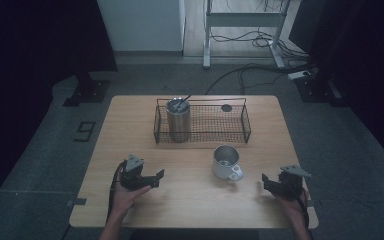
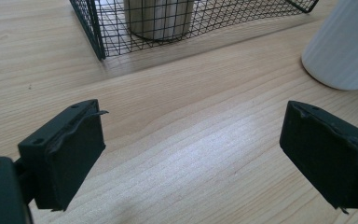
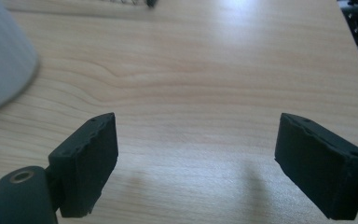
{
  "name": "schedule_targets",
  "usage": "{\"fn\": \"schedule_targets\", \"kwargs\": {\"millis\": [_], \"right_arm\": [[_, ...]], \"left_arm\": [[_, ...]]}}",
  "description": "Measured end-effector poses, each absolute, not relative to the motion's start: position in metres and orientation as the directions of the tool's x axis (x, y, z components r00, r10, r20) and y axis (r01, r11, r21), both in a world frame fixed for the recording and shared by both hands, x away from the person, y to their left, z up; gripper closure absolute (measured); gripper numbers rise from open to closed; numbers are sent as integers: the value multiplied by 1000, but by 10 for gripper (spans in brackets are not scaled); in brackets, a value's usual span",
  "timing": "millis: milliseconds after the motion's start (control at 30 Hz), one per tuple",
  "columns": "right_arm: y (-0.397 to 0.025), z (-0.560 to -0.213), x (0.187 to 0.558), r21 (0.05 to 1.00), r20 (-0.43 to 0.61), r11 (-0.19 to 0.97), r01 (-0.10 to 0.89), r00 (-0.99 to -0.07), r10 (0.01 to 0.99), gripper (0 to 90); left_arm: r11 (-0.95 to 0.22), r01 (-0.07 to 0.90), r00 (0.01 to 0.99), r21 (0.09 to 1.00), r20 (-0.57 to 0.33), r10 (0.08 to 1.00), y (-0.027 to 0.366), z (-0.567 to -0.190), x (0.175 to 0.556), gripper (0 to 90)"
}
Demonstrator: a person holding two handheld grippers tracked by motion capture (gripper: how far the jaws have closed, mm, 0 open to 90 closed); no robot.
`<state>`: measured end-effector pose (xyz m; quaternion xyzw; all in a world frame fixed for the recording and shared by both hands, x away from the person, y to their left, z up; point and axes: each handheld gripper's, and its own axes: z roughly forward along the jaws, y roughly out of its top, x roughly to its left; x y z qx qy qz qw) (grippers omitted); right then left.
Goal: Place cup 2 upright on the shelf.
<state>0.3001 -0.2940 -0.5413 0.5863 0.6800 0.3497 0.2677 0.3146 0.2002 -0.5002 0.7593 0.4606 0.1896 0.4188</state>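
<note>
My left gripper (image 1: 152, 177) and right gripper (image 1: 269, 182) gape wide, holding nothing. The white mug (image 1: 226, 162) stands between them, at 12 o'clock of neither.

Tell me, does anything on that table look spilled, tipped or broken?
Nothing stands out. The steel tumbler stands upright inside the black wire basket, the white ribbed mug upright on the wooden table. No spill shows.

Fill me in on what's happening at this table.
A person rests the left gripper and right gripper on the wooden table, both open and holding nothing. A white mug stands between them, untouched. Behind it, a steel tumbler stands in the wire basket.
</note>
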Motion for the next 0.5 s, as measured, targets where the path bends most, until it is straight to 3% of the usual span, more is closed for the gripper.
{"fn": "schedule_targets", "kwargs": {"millis": [500], "right_arm": [[-281,-507,285,852,133,22,522,-257,957,136]], "left_arm": [[-253,524,524,813,-73,848,192,-501,311,69]]}}
